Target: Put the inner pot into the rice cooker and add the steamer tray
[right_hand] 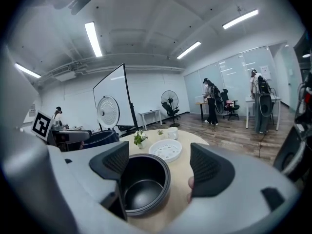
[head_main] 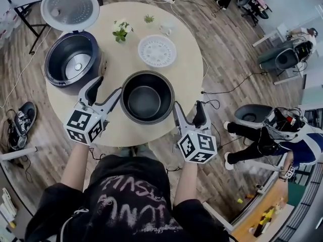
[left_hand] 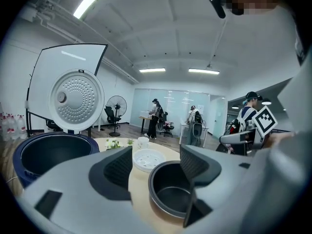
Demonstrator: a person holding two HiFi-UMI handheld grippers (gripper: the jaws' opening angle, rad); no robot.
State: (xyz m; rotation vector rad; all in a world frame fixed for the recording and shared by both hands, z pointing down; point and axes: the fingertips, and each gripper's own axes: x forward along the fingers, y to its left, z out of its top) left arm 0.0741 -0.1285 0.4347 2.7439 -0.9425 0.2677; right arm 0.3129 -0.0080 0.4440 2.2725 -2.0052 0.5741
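Observation:
The black inner pot stands empty on the round wooden table, near its front edge. To its left is the dark blue rice cooker, lid swung up, cavity empty. The white perforated steamer tray lies flat behind the pot. My left gripper is open at the pot's left rim, and my right gripper is open at its right rim. The pot shows low between the left gripper's spread pads. It also shows between the right gripper's pads, and neither gripper clamps the pot.
Two small potted plants and a white cup stand at the table's far side. Shoes lie on the floor at the left. A seated person is at the right. Cables run across the wooden floor.

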